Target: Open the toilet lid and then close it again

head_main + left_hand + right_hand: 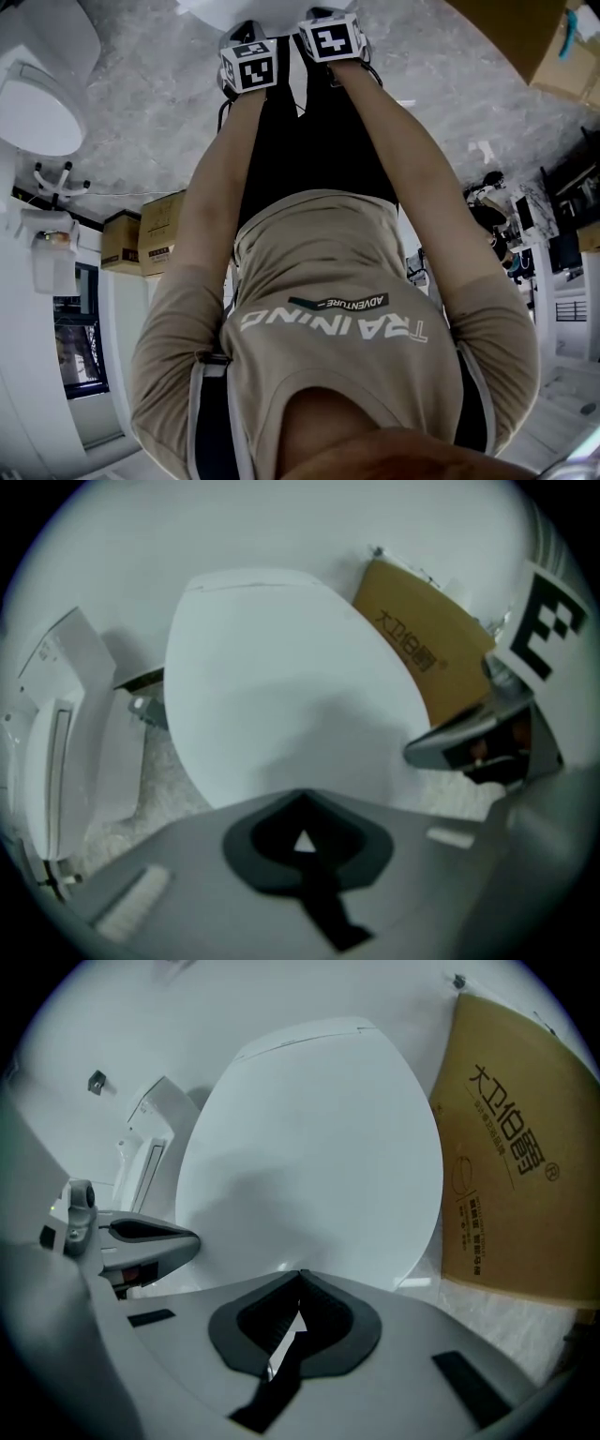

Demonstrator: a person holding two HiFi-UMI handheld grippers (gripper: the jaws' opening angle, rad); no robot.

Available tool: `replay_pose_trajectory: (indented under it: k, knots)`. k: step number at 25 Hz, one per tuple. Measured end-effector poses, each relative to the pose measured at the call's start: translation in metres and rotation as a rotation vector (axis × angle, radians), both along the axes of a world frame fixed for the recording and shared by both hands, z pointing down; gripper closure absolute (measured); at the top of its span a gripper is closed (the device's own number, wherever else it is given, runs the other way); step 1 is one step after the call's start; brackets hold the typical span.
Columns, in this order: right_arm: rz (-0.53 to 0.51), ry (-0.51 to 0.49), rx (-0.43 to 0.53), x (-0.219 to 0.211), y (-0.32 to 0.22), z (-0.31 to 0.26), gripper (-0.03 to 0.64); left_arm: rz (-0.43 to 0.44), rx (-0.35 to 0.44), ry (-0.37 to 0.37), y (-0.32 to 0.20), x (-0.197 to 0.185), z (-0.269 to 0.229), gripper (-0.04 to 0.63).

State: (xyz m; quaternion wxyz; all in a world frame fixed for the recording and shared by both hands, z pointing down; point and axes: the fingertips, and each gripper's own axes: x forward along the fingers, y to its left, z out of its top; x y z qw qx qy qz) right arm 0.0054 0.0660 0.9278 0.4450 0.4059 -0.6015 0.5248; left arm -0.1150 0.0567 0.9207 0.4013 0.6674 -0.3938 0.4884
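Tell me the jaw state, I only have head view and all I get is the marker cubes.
Observer: Left gripper has its jaws together, nothing between them.
Operator: Right one?
Observer: Right gripper too: jaws together, empty.
Operator: Lid up or down?
Observer: The toilet lid looks down. Its white face fills both gripper views, and no seat or bowl opening shows.

White oval toilet lid (309, 1147) lies closed.
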Motion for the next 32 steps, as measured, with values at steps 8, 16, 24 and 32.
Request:
replay_pose_trajectory:
  k: [8, 16, 24, 32]
  knots:
    - [0.006, -0.050, 0.036, 0.002, -0.001, -0.002, 0.603, -0.038, -0.024, -0.026, -0.002, 0.001, 0.001, 0.589]
    - [0.003, -0.128, 0.015, 0.000, -0.003, 0.000, 0.604, 0.082, -0.016, 0.027, 0.000, 0.000, 0.002, 0.591]
    - [-0.117, -0.126, 0.045, -0.001, -0.017, -0.029, 0.604, 0.069, -0.066, 0.097, -0.029, 0.006, -0.033, 0.592]
    - [-0.150, -0.108, 0.138, 0.021, -0.055, -0.099, 0.604, 0.107, 0.044, 0.184, -0.058, 0.027, -0.112, 0.592]
